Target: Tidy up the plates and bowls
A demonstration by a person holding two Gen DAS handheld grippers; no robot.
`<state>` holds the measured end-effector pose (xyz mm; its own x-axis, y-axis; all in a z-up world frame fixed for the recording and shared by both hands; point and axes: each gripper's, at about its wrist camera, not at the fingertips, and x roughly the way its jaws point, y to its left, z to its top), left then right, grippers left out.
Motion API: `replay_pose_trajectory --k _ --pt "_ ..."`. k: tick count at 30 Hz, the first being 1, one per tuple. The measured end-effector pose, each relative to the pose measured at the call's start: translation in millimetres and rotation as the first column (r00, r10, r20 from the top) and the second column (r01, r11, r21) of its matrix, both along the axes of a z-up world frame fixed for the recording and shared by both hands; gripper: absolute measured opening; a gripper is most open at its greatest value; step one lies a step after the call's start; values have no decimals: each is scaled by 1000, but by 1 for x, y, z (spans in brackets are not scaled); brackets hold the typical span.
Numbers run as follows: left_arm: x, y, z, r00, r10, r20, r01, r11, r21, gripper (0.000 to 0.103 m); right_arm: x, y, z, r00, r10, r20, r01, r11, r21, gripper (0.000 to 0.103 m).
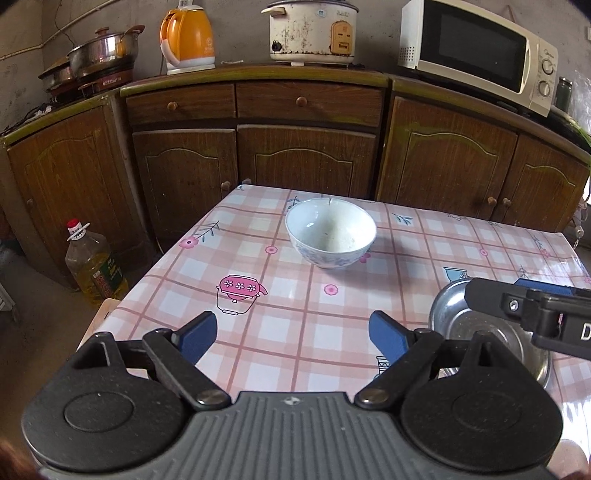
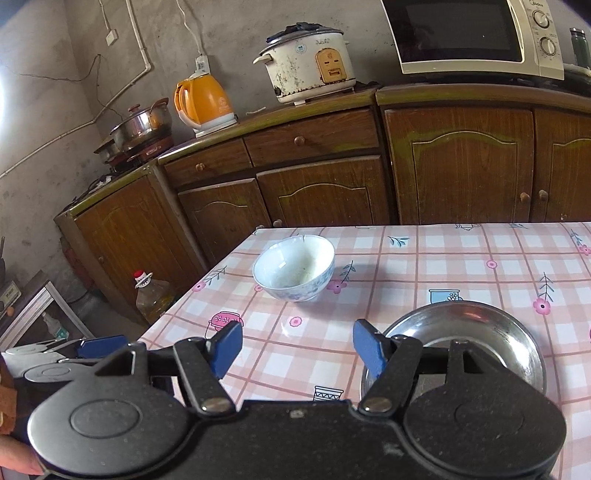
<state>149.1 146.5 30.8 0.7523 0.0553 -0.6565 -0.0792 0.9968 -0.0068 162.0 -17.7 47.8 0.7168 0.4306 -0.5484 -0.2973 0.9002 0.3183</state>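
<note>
Far left, on the floor beside the table, an oil bottle (image 1: 94,264) with a red cap stood against the brown cabinets (image 1: 184,177). On the counter above sat a steel pot (image 1: 105,51) with lid, an orange kettle (image 1: 187,38), a worn white rice cooker (image 1: 312,31) and, at the right end, a cream microwave (image 1: 476,51).

The table (image 1: 258,332), covered in pink checked oilcloth, carried the task items. The white bowl (image 1: 331,231) with blue floral pattern sat upright toward the far left part of the table, empty apart from some residue, rim chipped at the back. Nothing touched it.

The left gripper (image 1: 291,334) hovered over the near table edge, blue pads wide apart, nothing between them, only bare cloth. The bowl lay ahead of it, well apart.

Right of that, the steel plate (image 2: 476,328) rested flat on the near right part of the table, well apart from the bowl. The right gripper (image 2: 297,349) was above the cloth just left of the plate, jaws wide and empty; its right finger (image 2: 367,350) overlapped the plate's left rim in the right wrist view, contact cannot be told. In the left wrist view that gripper's fingers reached over the plate from the right.
</note>
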Motion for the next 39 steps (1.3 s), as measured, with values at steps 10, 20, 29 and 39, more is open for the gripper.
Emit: replay_pose_trajectory --k 10,20,29,39 --pt "47 15 -16 1000 17 -15 -18 1000 -15 92 51 32 -16 1000 14 4 -14 999 -48 79" --pt "100 35 -37 998 44 -45 -45 999 -18 91 111 54 -43 999 -20 -32 17 996 -88 79" --pt "162 42 -57 997 25 -74 -27 999 -25 87 172 65 -77 991 -60 -119 50 995 -87 79" --pt "210 40 -78 995 -11 -102 9 1000 -17 63 226 75 -107 976 -89 -198 78 995 -61 79"
